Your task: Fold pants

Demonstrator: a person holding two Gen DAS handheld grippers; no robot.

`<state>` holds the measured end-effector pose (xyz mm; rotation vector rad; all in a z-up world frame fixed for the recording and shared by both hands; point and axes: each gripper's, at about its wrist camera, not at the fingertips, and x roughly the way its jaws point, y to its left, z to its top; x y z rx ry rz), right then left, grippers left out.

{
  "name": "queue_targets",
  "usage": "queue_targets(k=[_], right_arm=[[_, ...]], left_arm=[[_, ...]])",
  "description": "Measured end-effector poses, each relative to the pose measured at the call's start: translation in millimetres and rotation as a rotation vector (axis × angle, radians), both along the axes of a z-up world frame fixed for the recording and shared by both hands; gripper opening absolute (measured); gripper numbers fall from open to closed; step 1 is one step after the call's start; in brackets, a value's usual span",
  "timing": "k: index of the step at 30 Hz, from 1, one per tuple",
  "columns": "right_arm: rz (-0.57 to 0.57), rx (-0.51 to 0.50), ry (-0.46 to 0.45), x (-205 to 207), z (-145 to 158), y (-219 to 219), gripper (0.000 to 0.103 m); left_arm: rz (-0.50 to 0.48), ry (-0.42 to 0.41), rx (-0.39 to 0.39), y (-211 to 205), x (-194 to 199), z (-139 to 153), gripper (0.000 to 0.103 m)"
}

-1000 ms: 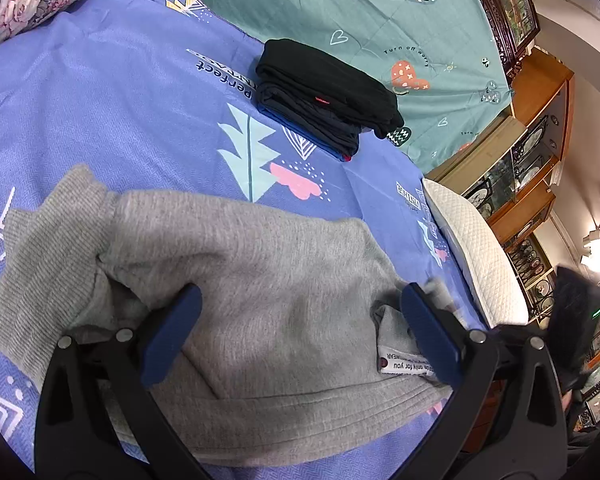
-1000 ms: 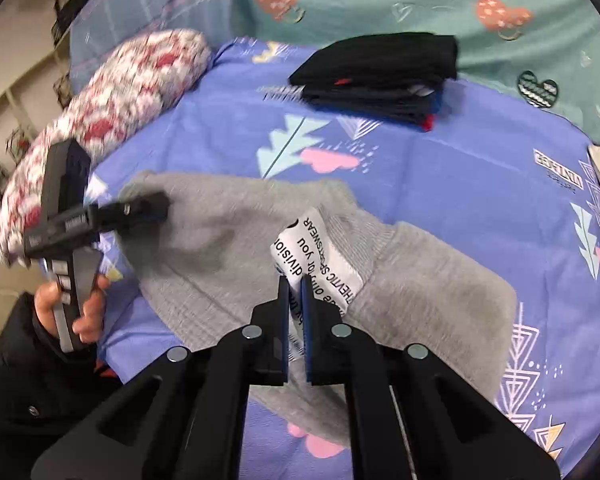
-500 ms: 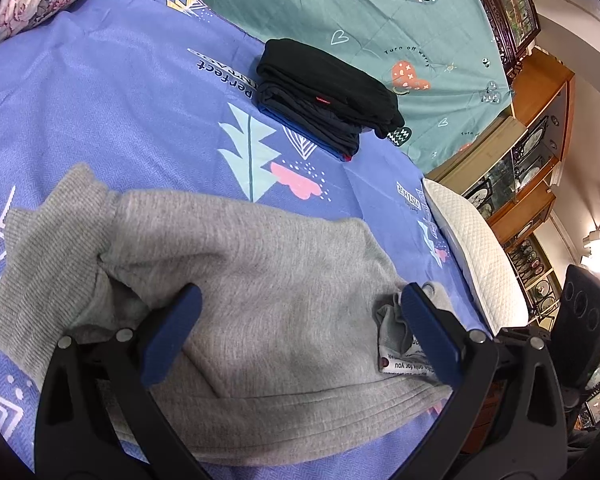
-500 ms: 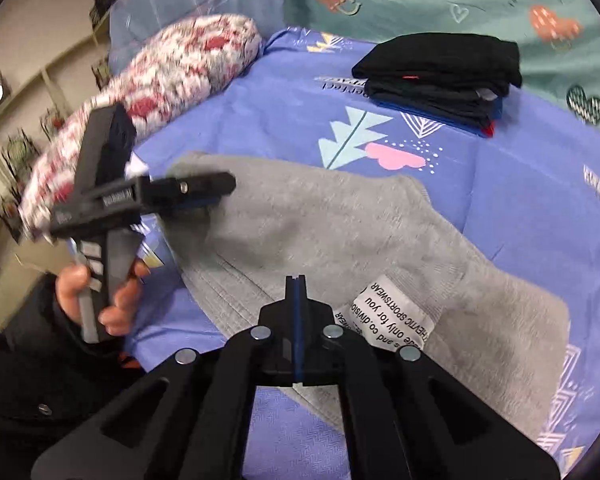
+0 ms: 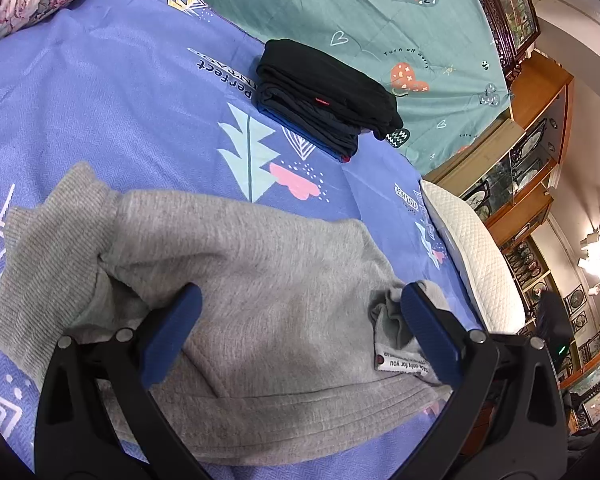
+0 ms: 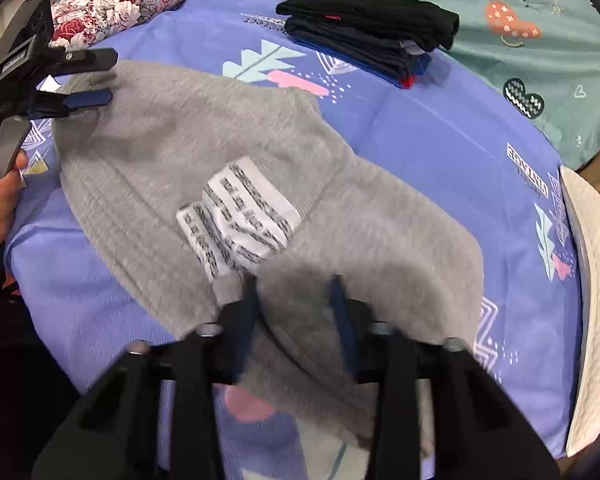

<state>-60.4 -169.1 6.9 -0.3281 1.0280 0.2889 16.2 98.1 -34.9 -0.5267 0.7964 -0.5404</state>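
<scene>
Right wrist – right gripper (image 6: 292, 292) jaws just parted, over gray pants (image 6: 188, 128)

- Grey pants (image 5: 268, 304): soft matt fleece knit, ribbed at the cuff.
- Bed sheet (image 5: 100, 112): matt woven cloth, printed.
- Label (image 6: 240, 220): smooth white fabric.
- Cabinet (image 5: 540, 120): glossy wood.

The blue bedsheet (image 5: 100, 120) reads "Perfect" ahead of the left gripper (image 5: 296, 332). The teal sheet (image 5: 340, 8) farther off says "Turn off worry". A white label (image 5: 402, 365) on the grey pants (image 5: 268, 304), beside its right finger, reads "only for you".
</scene>
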Motion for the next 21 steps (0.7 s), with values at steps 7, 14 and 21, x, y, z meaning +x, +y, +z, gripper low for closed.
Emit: queue_targets(k=[7, 14, 21], right_arm=[[0.022, 0.159, -0.052, 5, 54, 3, 0.009], [0.051, 0.076, 0.033, -3, -10, 25, 0.013], [0.09, 0.039, 0.02, -9, -11, 25, 0.041]], left_arm=[[0.002, 0.0, -0.002, 0, 0, 1, 0.101], [0.004, 0.002, 0.001, -1, 0, 0, 0.101], [0.005, 0.003, -0.001, 0, 1, 0, 0.101]])
